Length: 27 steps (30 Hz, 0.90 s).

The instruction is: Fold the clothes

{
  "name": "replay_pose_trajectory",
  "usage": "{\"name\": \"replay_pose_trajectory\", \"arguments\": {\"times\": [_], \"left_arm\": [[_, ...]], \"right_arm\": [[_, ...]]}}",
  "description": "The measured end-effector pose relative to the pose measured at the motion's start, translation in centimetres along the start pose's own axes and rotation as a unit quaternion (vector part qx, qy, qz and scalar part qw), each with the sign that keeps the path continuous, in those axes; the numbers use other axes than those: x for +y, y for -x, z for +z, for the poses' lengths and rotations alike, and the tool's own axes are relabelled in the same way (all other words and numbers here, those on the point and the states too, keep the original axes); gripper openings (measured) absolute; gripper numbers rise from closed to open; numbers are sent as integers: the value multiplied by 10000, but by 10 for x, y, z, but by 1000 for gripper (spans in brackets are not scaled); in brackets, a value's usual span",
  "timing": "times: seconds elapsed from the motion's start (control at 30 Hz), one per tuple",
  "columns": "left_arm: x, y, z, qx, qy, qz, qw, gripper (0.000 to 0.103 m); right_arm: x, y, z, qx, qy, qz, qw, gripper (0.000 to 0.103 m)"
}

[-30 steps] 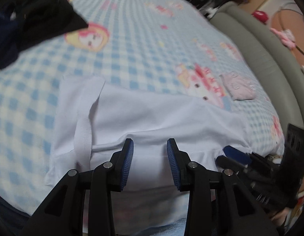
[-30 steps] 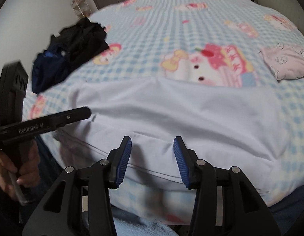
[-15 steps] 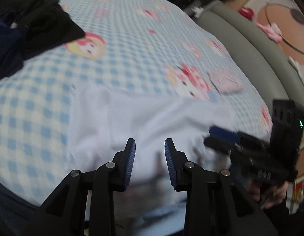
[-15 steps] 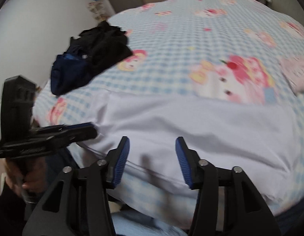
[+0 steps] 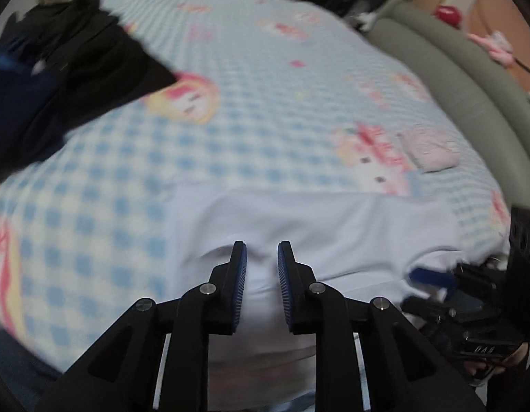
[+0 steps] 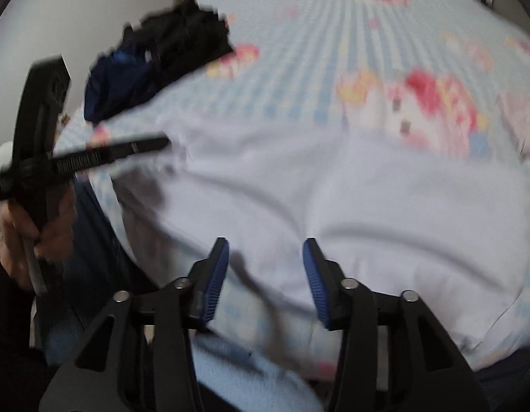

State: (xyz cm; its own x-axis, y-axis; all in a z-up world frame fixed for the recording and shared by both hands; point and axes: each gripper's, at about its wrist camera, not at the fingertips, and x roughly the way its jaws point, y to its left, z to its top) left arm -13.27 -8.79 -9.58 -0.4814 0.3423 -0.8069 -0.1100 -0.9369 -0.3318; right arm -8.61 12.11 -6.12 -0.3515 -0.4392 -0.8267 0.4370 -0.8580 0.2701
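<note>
A white garment [image 5: 333,226] [image 6: 368,189] lies spread across the near part of a blue checked bedsheet [image 5: 248,79] [image 6: 333,34]. My left gripper [image 5: 261,264] hovers over the garment's near left part. Its jaws are closing to a narrow gap, and nothing is pinched between the pads. The same left gripper [image 6: 110,152] shows in the right wrist view at the garment's left edge, held by a hand [image 6: 35,233]. My right gripper [image 6: 265,250] stands open above the garment's near edge. In the left wrist view the right gripper [image 5: 433,276] appears at the garment's right corner.
A pile of dark clothes [image 5: 59,79] [image 6: 162,58] sits on the sheet's far left. A small folded pink item [image 5: 429,151] [image 6: 522,113] rests at the right. A grey padded bed edge [image 5: 453,79] curves along the right side. Both views are blurred.
The left gripper's jaws have narrowed and it has lifted a little, now nearer the garment's left edge. The right gripper's jaws stand slightly wider. Both views have tilted to show more of the bed.
</note>
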Motion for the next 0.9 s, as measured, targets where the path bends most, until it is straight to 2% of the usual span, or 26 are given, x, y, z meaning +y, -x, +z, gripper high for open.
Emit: {"name": "replay_pose_trajectory", "arguments": {"times": [0.07, 0.13, 0.17, 0.2, 0.33, 0.4, 0.5, 0.57, 0.63, 0.7, 0.8, 0.87, 0.9], "left_arm": [[-2, -16, -2, 344, 102, 130, 9993, 27], [8, -29, -11, 759, 274, 486, 9956, 27], [14, -27, -16, 778, 346, 507, 9951, 25], [19, -19, -22, 738, 408, 491, 9952, 26], [19, 11, -31, 389, 242, 435, 9980, 28], [13, 19, -33, 251, 147, 188, 9994, 31], [5, 13, -40, 505, 114, 120, 9986, 31], [3, 5, -48, 726, 51, 198, 9972, 31], [3, 9, -52, 745, 69, 40, 9972, 32], [7, 22, -50, 471, 207, -262, 9983, 32], [13, 28, -37, 51, 407, -527, 9978, 35], [18, 14, -27, 125, 506, -441, 9977, 35], [21, 4, -25, 253, 518, -249, 9980, 35]], "right_arm": [[-2, -2, 6, -107, -168, 84, 9998, 51], [-6, -17, 2, 186, -147, -124, 9996, 51], [-7, -25, -1, 332, -136, -229, 9991, 50], [-9, -31, -3, 442, -132, -300, 9985, 48], [-15, -15, -10, 250, -303, -15, 9992, 50], [-11, -10, -2, 160, -267, -20, 9995, 52], [8, -11, 12, -41, -51, 210, 9998, 52], [19, -25, 16, 101, -2, 321, 9994, 52], [25, -39, 12, 262, 28, 183, 9995, 52], [31, -51, 9, 397, 61, 57, 9992, 53], [35, -47, 7, 360, 143, 173, 9991, 58], [35, -49, 3, 425, 247, 149, 9987, 58], [34, -47, 0, 434, 261, 164, 9986, 57]]}}
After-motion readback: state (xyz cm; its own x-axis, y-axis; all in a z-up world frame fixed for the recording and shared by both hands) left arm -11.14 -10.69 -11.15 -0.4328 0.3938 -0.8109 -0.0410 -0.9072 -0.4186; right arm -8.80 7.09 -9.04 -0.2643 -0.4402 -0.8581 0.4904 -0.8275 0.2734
